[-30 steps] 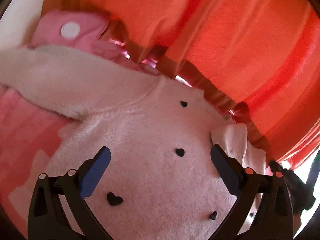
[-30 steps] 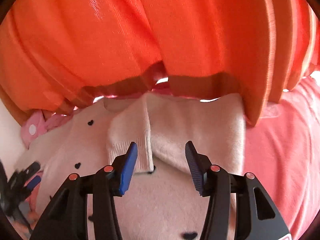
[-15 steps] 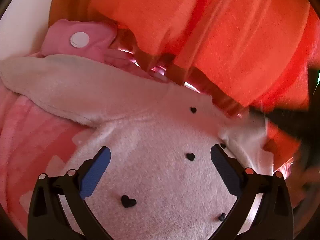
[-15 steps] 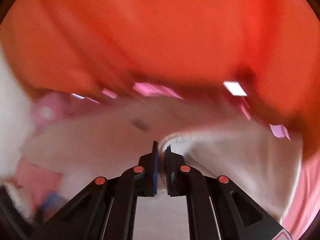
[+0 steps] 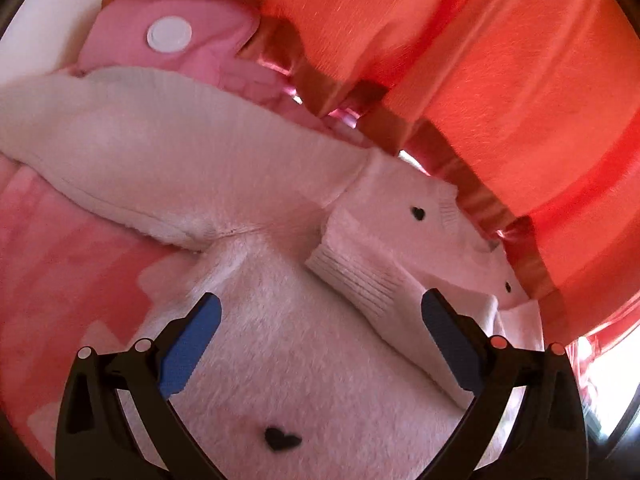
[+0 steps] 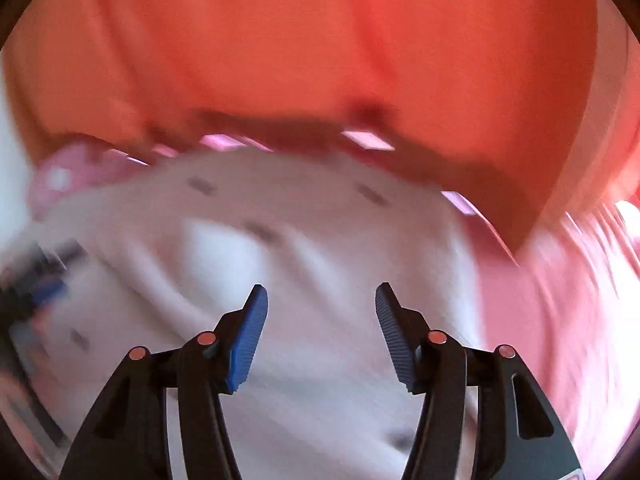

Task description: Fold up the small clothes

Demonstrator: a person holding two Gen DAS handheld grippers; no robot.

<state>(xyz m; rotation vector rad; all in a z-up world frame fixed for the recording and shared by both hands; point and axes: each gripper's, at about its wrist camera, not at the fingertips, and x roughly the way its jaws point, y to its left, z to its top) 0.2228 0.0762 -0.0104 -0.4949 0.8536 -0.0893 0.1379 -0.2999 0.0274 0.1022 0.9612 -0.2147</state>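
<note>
A small fluffy pale pink sweater point(image 5: 288, 344) with black heart dots lies flat on a pink blanket point(image 5: 60, 264). One sleeve point(image 5: 160, 152) stretches out to the upper left. The other sleeve, with its ribbed cuff point(image 5: 360, 280), lies folded across the sweater's body. My left gripper point(image 5: 320, 320) is open and empty just above the sweater's body, near that cuff. My right gripper point(image 6: 320, 308) is open and empty over the sweater point(image 6: 320, 248); its view is blurred by motion.
An orange curtain point(image 5: 480, 60) hangs close behind the sweater and fills the top of both views point(image 6: 320, 48). A pink garment with a white round patch point(image 5: 168, 36) lies at the upper left behind the sleeve.
My right gripper shut on the right sleeve's cuff, carried it across the sweater's body, then opened and let it go. The left gripper moved slightly closer over the sweater.
</note>
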